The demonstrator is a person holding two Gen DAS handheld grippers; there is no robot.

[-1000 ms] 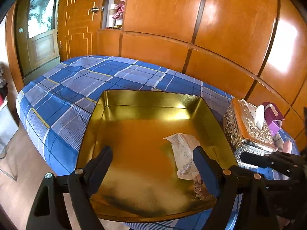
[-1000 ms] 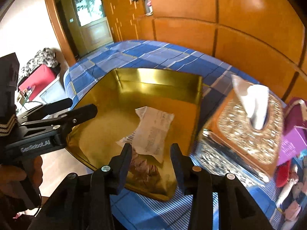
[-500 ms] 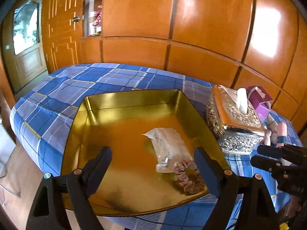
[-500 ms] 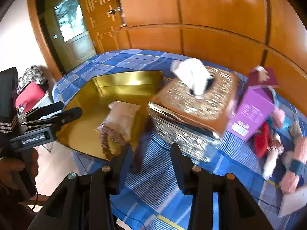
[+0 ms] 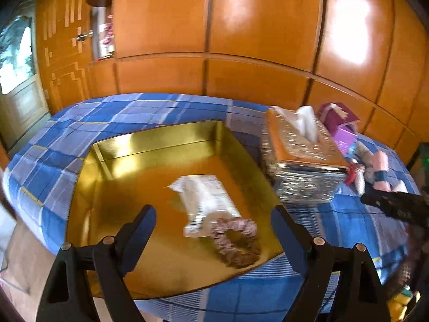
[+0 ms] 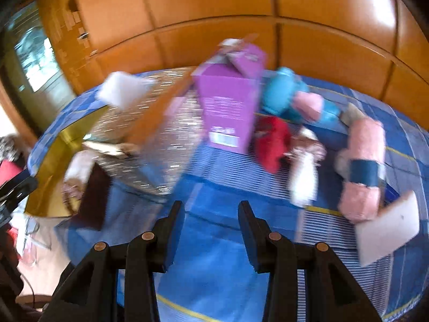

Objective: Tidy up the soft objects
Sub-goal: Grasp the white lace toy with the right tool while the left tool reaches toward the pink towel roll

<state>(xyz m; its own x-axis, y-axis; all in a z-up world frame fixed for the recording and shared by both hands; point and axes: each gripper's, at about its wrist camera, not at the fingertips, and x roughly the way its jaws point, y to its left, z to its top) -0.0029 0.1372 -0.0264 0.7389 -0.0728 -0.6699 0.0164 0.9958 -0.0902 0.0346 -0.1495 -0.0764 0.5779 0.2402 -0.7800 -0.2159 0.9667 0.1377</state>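
A gold tray [image 5: 150, 145] sits on the blue plaid cloth. In it lie a clear plastic packet [image 5: 206, 198] and a pink-brown scrunchie [image 5: 236, 241]. My left gripper [image 5: 213, 222] is open and empty, above the tray's near edge. My right gripper [image 6: 211, 222] is open and empty over bare cloth. Ahead of it, blurred, lie a red soft item [image 6: 273, 139], a blue and pink plush [image 6: 289, 96], a pink fluffy roll with a blue band [image 6: 362, 166] and a small white item [image 6: 303, 179]. The right gripper also shows in the left wrist view [image 5: 396, 206].
An ornate silver tissue box [image 5: 300, 161] stands right of the tray, with a purple carton [image 6: 230, 104] behind it. A white card [image 6: 386, 228] lies at the right. Wooden wall panels [image 5: 241, 40] run behind the table. The floor drops off at the left.
The right gripper has swung right, away from the tray and tissue box toward the pile of soft items. The left wrist view has shifted slightly right; the tray contents stay put.
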